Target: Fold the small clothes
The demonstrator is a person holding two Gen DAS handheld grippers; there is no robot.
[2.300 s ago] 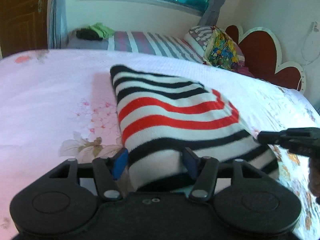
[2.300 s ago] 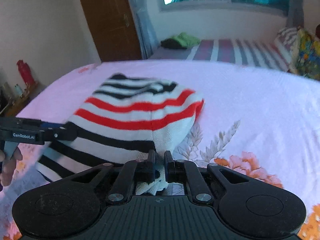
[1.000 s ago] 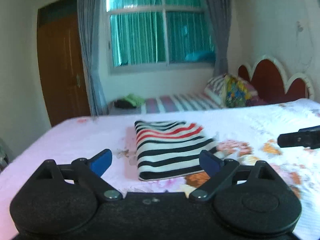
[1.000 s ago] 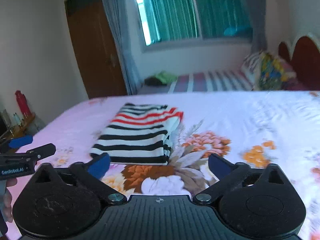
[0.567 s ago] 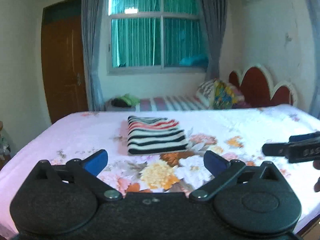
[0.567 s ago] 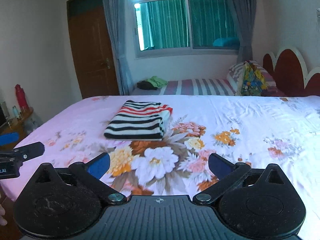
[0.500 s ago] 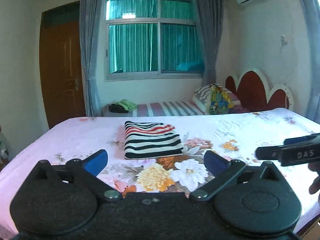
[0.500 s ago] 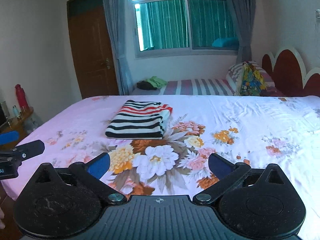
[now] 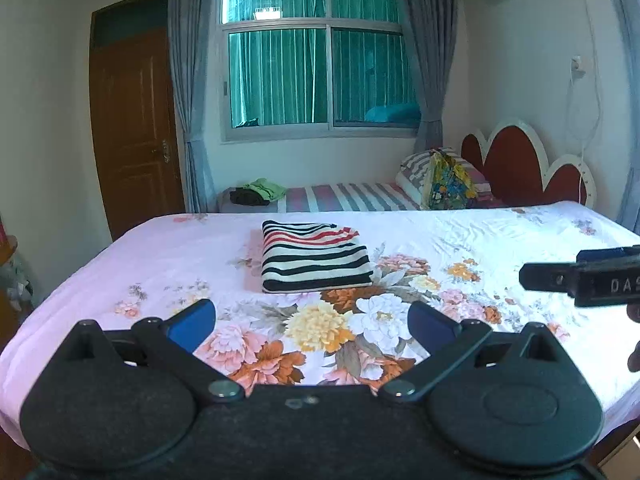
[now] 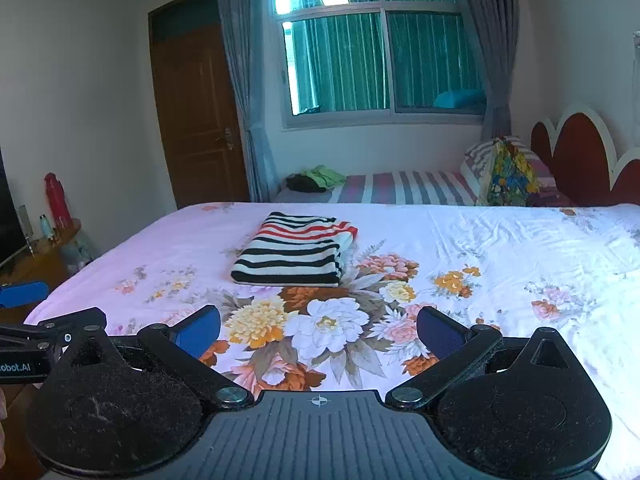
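On the far left part of the bed (image 9: 500,240), your striped garment (image 9: 312,258) lies folded flat. Left gripper (image 9: 312,320) and right gripper (image 10: 318,326) hover near you, fingers wide apart, empty. Folding looks done; next, fetch another piece.

A wide bed (image 9: 500,240) filled the room's foreground, covered by a pale pink sheet printed with large orange, yellow and white flowers near its foot. A folded garment (image 9: 314,258) with black, white and red stripes lay flat on the sheet, left of the bed's middle, well back from the near edge. Behind it stood a second, narrower bed (image 9: 352,197) in a grey and pink striped cover. On that bed lay a small heap of green and dark clothes (image 9: 258,191) at one end and pillows (image 9: 444,178) at the other.
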